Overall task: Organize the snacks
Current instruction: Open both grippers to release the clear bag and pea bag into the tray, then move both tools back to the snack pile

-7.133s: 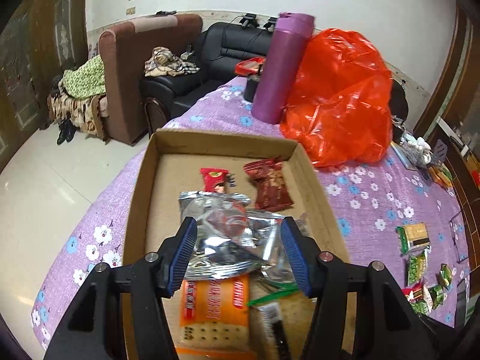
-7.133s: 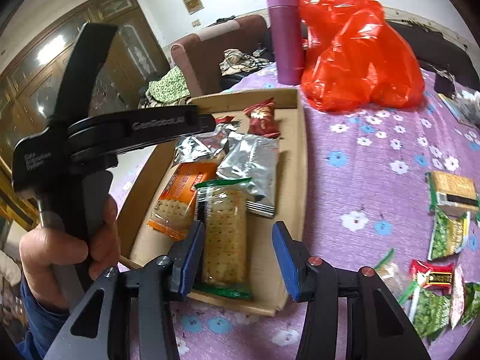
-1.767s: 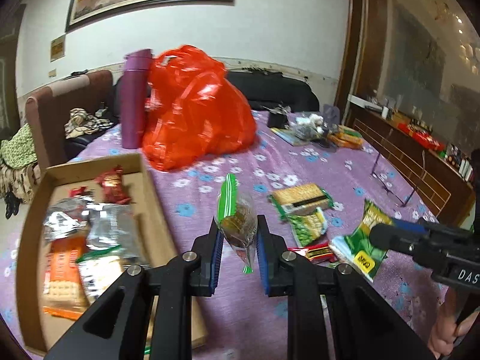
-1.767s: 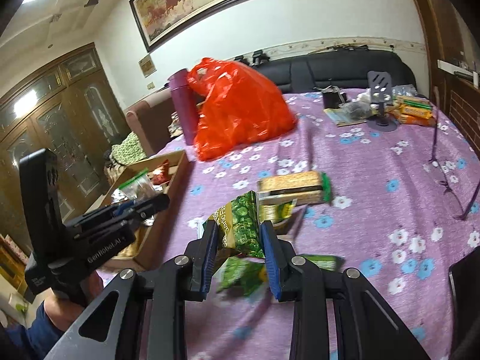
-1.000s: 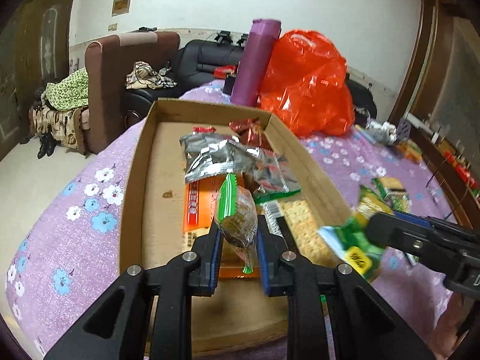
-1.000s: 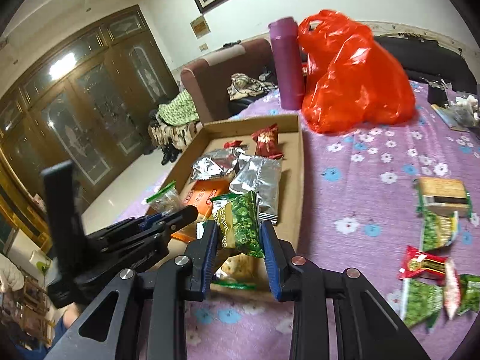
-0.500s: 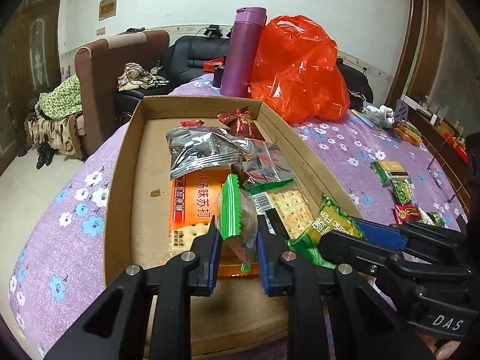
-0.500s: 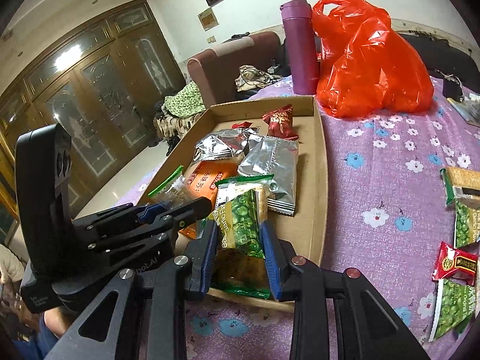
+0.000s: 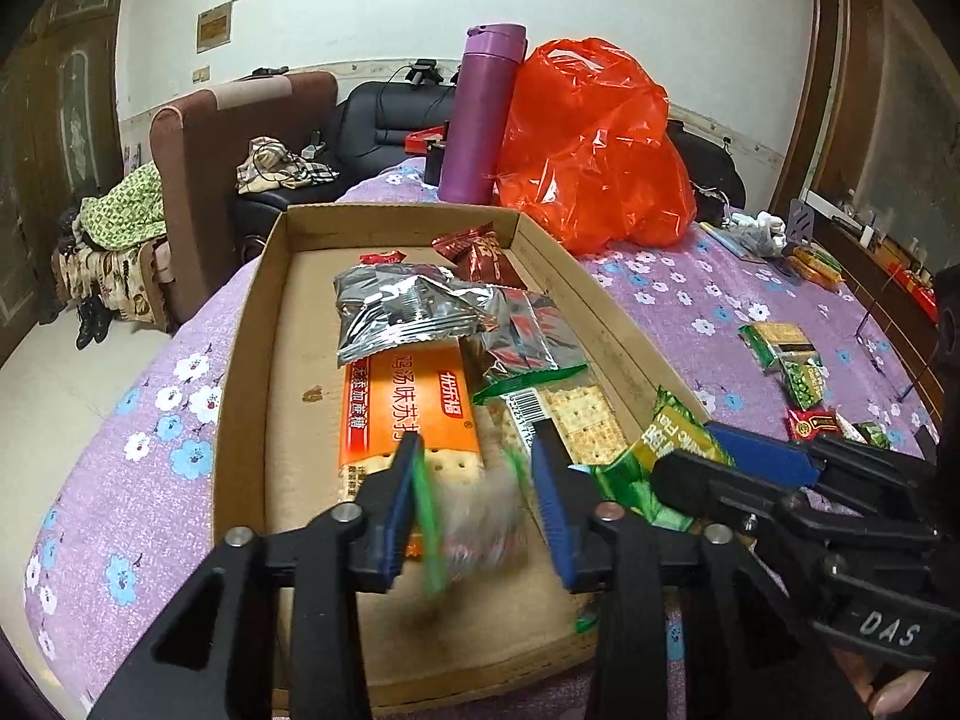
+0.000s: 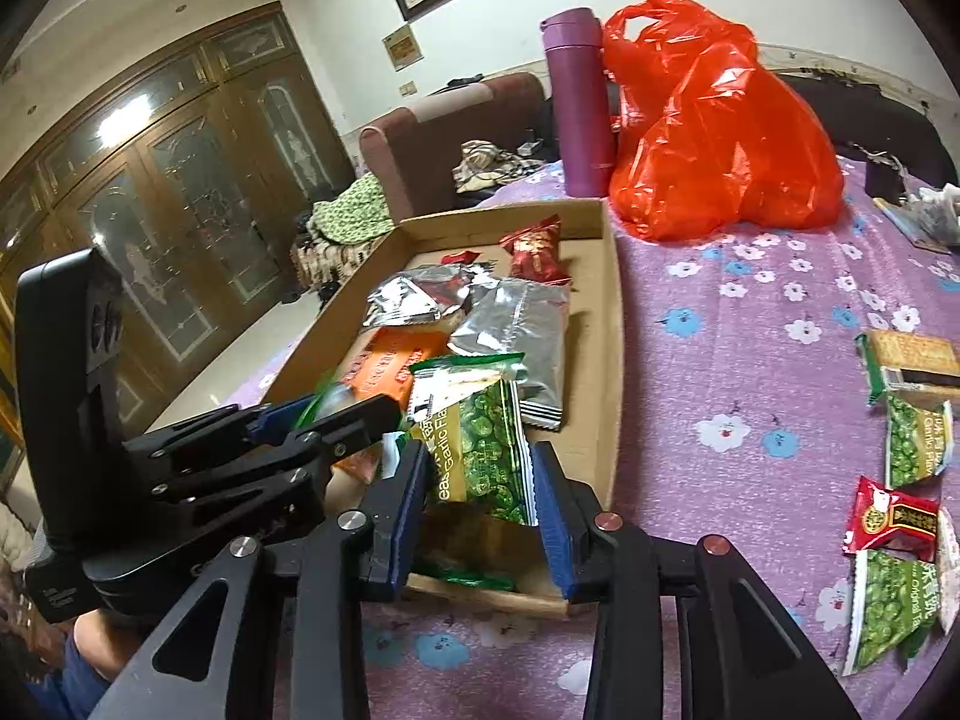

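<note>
The cardboard box serves as the landmark, lying lengthwise on the purple flowered cloth with its far end toward the red plastic bag and the purple flask; inside it, from the far end to the near, lie a dark red packet, silver packets, an orange cracker pack and a clear cracker pack.

Both grippers hang over the near end of the box; the left gripper sits toward the box's left half, and its jaws have just been opening and now stand spread, with the small green-edged packet blurred between them and seemingly dropping free, its long axis roughly upright, toward the bare cardboard just below.

The right gripper sits at the box's near right corner; its jaws have just been opening too, and the green pea packet stands upright between them, clear of the pad on the box's inner side, though I cannot tell whether the other pad touches it; it looks freed.

Outside the box, well to its right on the cloth, the loose snacks wait; the right gripper looks the nearer to them, so the next pick seems to fall to that hand, swinging away from the box's right wall.
</note>
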The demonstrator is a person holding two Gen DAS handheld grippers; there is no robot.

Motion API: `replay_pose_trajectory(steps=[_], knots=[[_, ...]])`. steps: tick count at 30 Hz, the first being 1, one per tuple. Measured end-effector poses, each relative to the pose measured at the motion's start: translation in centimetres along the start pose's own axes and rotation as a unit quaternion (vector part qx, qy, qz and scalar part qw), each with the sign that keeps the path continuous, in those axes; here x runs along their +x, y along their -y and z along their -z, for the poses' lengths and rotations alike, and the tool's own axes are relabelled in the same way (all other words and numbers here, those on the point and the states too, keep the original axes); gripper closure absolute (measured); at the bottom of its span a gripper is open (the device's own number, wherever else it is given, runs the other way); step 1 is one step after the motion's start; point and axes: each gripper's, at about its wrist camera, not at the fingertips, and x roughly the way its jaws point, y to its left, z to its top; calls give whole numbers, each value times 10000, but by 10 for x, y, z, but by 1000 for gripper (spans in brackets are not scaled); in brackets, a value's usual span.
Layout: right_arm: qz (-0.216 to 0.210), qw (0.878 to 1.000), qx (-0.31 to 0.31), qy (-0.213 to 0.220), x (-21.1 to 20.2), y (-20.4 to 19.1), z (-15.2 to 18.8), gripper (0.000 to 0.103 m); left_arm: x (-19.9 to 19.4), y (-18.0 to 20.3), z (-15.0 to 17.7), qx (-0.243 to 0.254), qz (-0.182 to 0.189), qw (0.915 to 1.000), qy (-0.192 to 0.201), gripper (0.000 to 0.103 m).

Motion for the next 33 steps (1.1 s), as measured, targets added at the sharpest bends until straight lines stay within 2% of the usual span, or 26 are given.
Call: replay_pose_trajectory(steps=[12,20,23,33], knots=[[387,9980,367,324,-16,18,-4,62,-4,-1,0,2,-10,10000,87,56],[298,9968,686,277,-21,26,-6,62,-4,-1,0,7,-39,10000,82,55],[161,9964,800,212,-26,27,-7,62,-5,-1,-1,2,-52,9999,104,50],[32,9941,1078,78,-59,37,-7,62,-6,6,0,151,-127,9998,98,45]])
